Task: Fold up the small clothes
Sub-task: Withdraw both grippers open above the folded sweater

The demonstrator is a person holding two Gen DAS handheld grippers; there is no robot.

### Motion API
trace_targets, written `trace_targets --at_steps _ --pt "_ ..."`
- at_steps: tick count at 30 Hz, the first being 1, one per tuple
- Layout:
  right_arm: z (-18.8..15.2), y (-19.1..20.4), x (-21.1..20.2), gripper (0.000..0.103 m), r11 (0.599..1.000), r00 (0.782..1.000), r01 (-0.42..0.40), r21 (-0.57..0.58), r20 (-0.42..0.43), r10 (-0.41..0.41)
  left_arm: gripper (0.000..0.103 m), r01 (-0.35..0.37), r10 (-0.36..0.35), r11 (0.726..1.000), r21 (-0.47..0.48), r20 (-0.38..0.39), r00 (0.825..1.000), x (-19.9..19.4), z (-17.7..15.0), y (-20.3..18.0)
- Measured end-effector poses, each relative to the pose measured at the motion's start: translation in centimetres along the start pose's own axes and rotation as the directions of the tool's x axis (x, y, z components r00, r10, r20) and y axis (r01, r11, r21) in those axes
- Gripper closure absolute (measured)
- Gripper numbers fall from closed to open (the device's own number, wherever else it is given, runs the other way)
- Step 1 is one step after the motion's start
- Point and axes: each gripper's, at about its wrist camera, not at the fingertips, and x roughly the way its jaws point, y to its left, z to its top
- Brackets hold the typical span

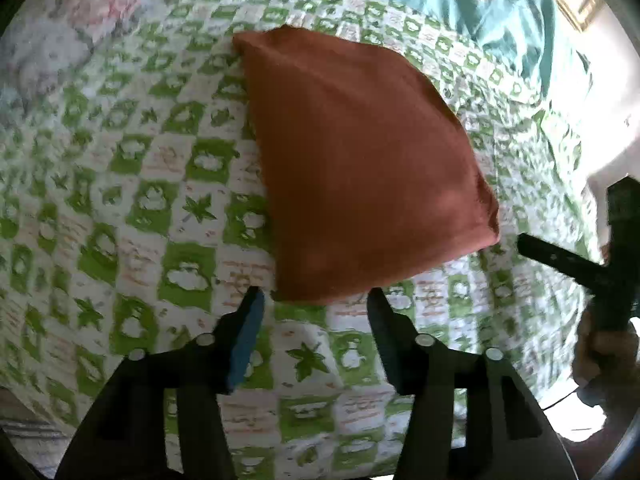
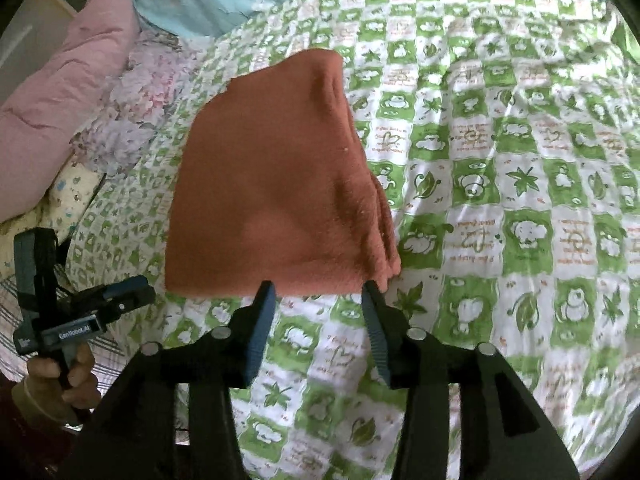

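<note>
A folded rust-orange garment (image 1: 352, 168) lies flat on the green-and-white checked bed cover (image 1: 132, 208). It also shows in the right wrist view (image 2: 276, 184), with its stacked folded edges at the right side. My left gripper (image 1: 316, 296) is open and empty, its fingertips just short of the garment's near edge. My right gripper (image 2: 318, 290) is open and empty, its fingertips at the garment's near edge. The right gripper also shows at the right edge of the left wrist view (image 1: 568, 258). The left gripper shows at the lower left of the right wrist view (image 2: 120, 300).
A teal cloth (image 1: 472, 4) lies bunched at the far side of the bed. A pink quilt (image 2: 60, 92) and floral bedding (image 2: 136, 108) lie to the left. The checked cover (image 2: 520, 200) spreads to the right of the garment.
</note>
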Motion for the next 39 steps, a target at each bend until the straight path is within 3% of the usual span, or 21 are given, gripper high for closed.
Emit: trace_targets --at_steps 2,8,10,14,20,25,33,39 --pt "-0.4 0.6 -0.5 0.039 1.000 1.000 0.007 -0.012 0.024 -0.007 0.037 -0.042 0.040 0.998 0.047 0.027 0.999 -0.4 0.0 -0.5" --pt "-2.1 2.6 -2.1 0.020 0.998 0.996 0.024 -0.053 0.093 -0.019 0.023 -0.107 0.096 0.986 0.128 0.090 0.991 -1.8 -0.7 -0.9" --pt "-2.9 3.4 -2.2 0.017 0.997 0.994 0.038 -0.070 0.101 -0.031 0.023 -0.118 0.104 0.983 0.139 0.105 0.989 -2.0 -1.1 -1.0" --pt "-4.8 4.7 -2.2 0.015 0.991 0.992 0.081 -0.102 0.100 -0.071 0.023 -0.107 0.094 0.984 0.139 0.100 0.991 -2.2 -2.4 -0.3" --pt "-6.4 5.5 -2.0 0.015 0.979 0.991 0.121 -0.167 0.072 -0.110 0.021 -0.164 0.149 0.978 0.132 0.119 0.982 -2.4 -2.9 -0.2" --pt "-5.8 6.0 -2.5 0.005 0.979 0.991 0.098 -0.180 0.108 -0.080 0.019 -0.180 0.166 0.978 0.106 0.126 0.978 -2.8 -1.9 -0.1" --pt "-3.6 6.3 -1.1 0.004 0.968 0.986 0.140 -0.209 0.118 -0.117 0.019 -0.246 0.229 0.964 0.097 0.164 0.960 -2.6 -0.7 -0.5" --pt "-2.3 6.0 -0.3 0.004 0.969 0.988 0.130 -0.210 0.114 -0.108 0.018 -0.262 0.243 0.959 0.106 0.168 0.956 -2.0 0.3 -0.8"
